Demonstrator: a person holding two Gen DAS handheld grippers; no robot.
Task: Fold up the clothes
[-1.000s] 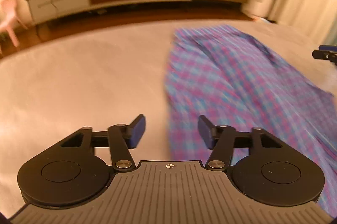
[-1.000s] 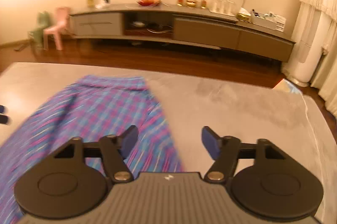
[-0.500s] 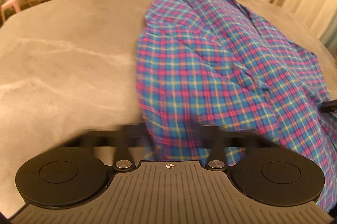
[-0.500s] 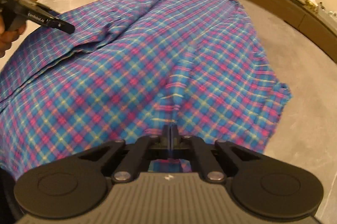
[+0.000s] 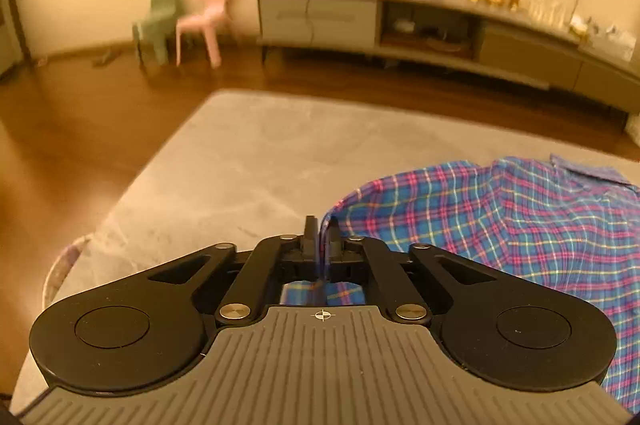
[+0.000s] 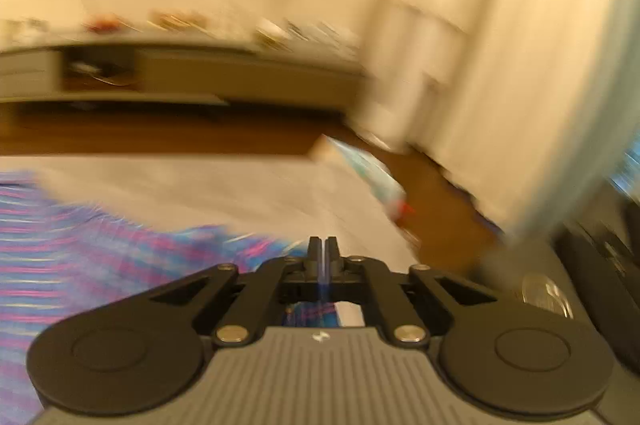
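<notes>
Plaid shirt (image 5: 500,225) edge pinched in left hand-held gripper (image 5: 321,225), draping rightward

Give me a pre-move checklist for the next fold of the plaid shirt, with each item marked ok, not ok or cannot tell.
1. Left gripper shut on the edge of the blue and pink plaid shirt: ok, cloth shows between its fingers.
2. Right gripper shut on the shirt: ok, its fingers are closed with plaid cloth at them and below them, though the view is blurred.
3. Held edge lifted off the grey carpet: ok on the left side; cannot tell on the right.
4. Bare carpet ahead of the left gripper to lay the fold: ok.
5. Shirt flat and free of wrinkles: cannot tell, only part of it shows.
</notes>
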